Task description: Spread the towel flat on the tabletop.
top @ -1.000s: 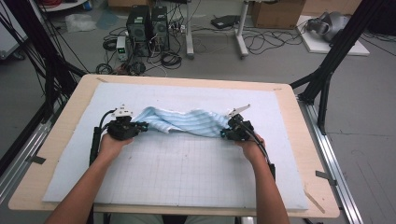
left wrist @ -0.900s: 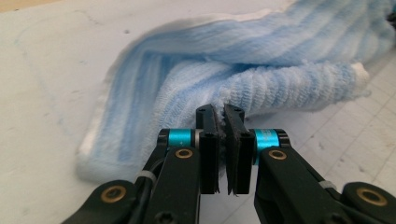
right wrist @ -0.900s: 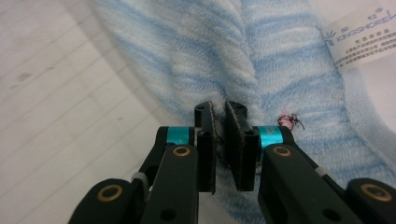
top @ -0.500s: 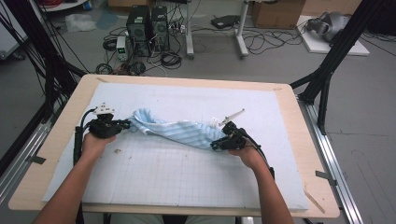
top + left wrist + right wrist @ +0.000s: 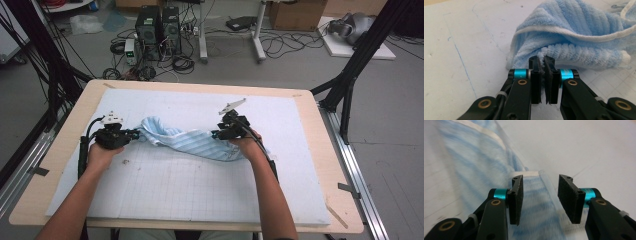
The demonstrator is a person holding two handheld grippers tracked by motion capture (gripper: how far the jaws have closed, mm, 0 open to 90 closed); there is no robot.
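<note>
Since half a second earlier the right gripper (image 5: 223,134) had been moved up and back along the towel (image 5: 192,142), and its jaws had been let go; they were seen wide apart, nothing held, over the towel's white-edged hem (image 5: 530,173). The left gripper (image 5: 543,75) was clamped on the towel's left corner. The towel was stretched bunched across the white mat (image 5: 200,190), long axis left to right, its free end just under the right gripper
</note>
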